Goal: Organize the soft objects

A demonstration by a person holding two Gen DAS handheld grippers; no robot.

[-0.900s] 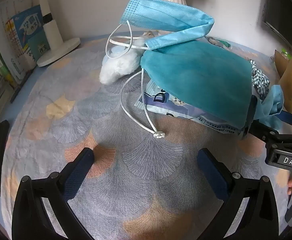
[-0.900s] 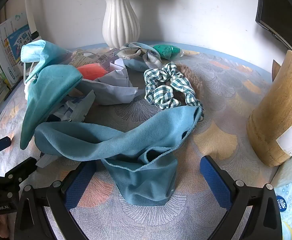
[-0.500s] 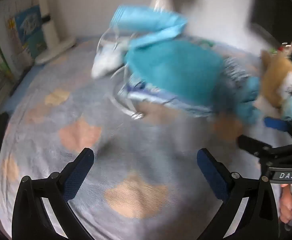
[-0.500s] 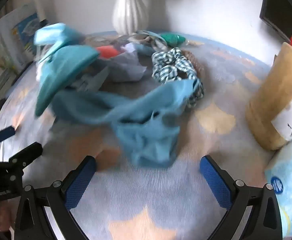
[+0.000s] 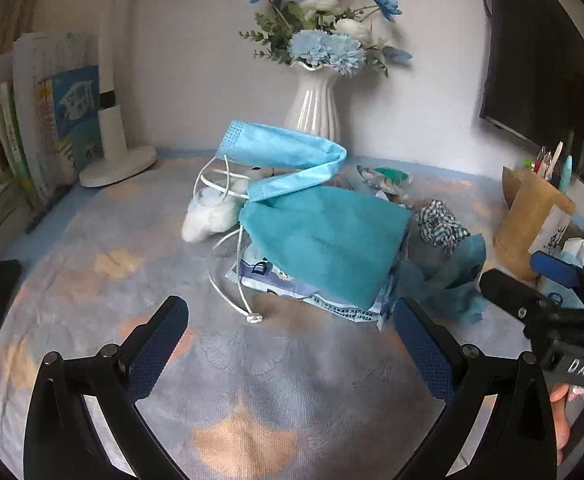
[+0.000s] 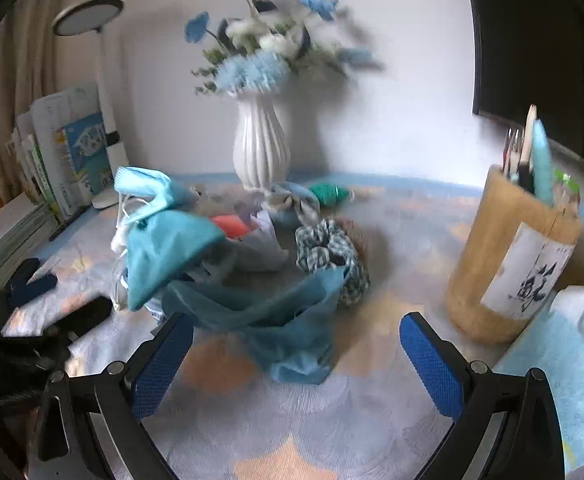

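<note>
A pile of soft things lies mid-table: a teal drawstring pouch (image 5: 324,240), a light blue face mask (image 5: 279,156) draped on it, a white fluffy item (image 5: 211,220), a checked scrunchie (image 5: 440,224) and a crumpled teal cloth (image 5: 452,280). In the right wrist view the pouch (image 6: 167,252), mask (image 6: 143,188), scrunchie (image 6: 328,252) and cloth (image 6: 283,320) show too. My left gripper (image 5: 287,344) is open and empty, short of the pile. My right gripper (image 6: 296,364) is open and empty, just in front of the cloth.
A white vase (image 5: 314,106) of blue flowers stands behind the pile. A wooden pen holder (image 6: 508,252) and a tissue pack (image 6: 564,360) are at the right. Books (image 5: 39,120) and a lamp base (image 5: 117,164) are at the left. A patterned cloth (image 5: 251,380) covers the table.
Both grippers have pulled back and tilted up from the pile, so the vase and wall now show. Both stay open and empty. The pile has not moved.
</note>
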